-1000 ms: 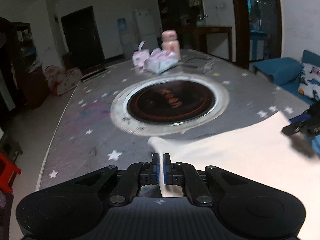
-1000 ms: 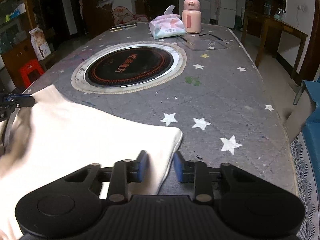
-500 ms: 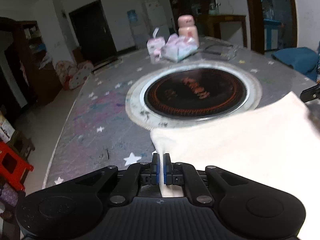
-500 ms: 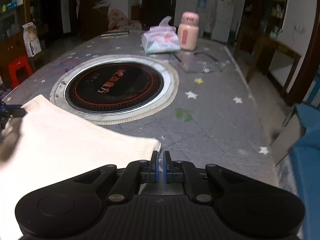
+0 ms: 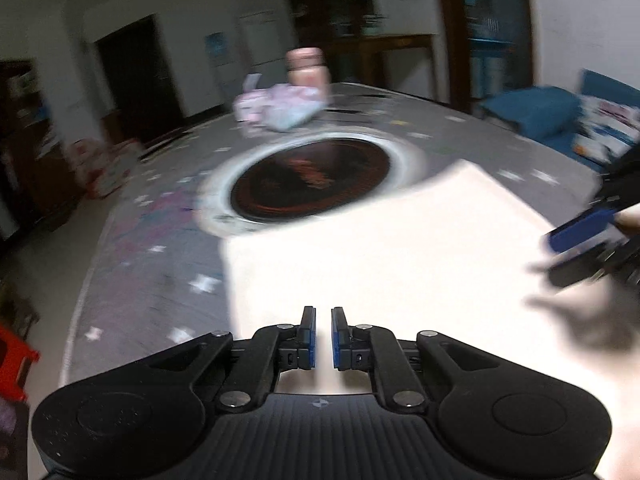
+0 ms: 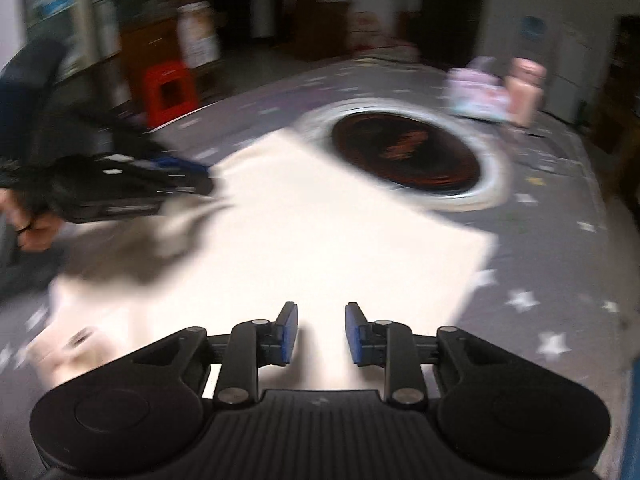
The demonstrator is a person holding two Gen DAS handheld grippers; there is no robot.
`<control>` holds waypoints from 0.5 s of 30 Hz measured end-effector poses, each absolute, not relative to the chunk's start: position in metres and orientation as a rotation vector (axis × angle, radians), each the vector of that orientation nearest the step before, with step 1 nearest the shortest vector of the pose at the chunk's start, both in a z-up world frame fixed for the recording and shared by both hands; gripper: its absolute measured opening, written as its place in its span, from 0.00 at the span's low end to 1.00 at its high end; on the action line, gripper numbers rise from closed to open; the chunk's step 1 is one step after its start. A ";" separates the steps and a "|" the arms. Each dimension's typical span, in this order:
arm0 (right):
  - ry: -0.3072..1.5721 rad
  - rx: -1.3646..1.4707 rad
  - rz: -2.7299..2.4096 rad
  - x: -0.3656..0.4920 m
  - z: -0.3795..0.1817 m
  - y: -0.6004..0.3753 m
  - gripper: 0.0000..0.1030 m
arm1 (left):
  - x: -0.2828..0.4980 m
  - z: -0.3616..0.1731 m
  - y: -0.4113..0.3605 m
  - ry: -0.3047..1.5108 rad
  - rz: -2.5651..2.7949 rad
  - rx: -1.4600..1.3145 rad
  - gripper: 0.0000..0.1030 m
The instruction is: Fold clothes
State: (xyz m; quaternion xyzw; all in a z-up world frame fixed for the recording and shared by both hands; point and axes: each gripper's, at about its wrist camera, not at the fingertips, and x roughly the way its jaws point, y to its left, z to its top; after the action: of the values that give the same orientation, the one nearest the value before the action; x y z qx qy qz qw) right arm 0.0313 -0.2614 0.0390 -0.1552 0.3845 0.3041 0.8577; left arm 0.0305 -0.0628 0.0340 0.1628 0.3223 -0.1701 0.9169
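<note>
A cream cloth [image 5: 380, 248] lies flat on the grey star-patterned table [image 5: 160, 272], its far edge near the round hotplate. My left gripper [image 5: 323, 336] hovers over the cloth's near part, open by a narrow gap with nothing pinched. My right gripper [image 6: 321, 332] is open wider above the same cloth [image 6: 320, 232], also holding nothing. Each gripper shows in the other's view: the right gripper [image 5: 580, 232] at the cloth's right edge, the left gripper [image 6: 180, 178] at its left edge, held by a hand [image 6: 32, 232]. Both views are motion-blurred.
A round black hotplate [image 5: 310, 178] with a metal ring sits in the table's middle. Behind it stand a tissue pack [image 5: 280, 110] and a pink bottle [image 5: 306, 68]. A blue sofa [image 5: 532, 116] is to the right, a red stool [image 6: 170, 88] on the floor to the left.
Both grippers, shut on the cloth's corners half a second ago, have let go and opened. They have lifted and swung inward over the cloth, which now lies further forward towards the hotplate.
</note>
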 end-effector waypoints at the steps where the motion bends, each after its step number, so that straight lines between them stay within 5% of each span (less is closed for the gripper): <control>1: 0.813 -0.341 0.676 0.020 0.037 -0.254 0.26 | 0.020 0.032 -0.067 0.667 -0.376 0.345 0.10; 15: 0.736 -0.466 0.793 -0.055 0.031 -0.220 0.26 | -0.037 0.015 -0.060 0.630 -0.384 0.382 0.16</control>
State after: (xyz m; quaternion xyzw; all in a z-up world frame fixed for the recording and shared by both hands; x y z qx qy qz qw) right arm -0.0554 -0.2205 0.0315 -0.2199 0.3470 0.3738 0.8316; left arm -0.0371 -0.0603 0.0150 0.1857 0.3062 -0.1866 0.9148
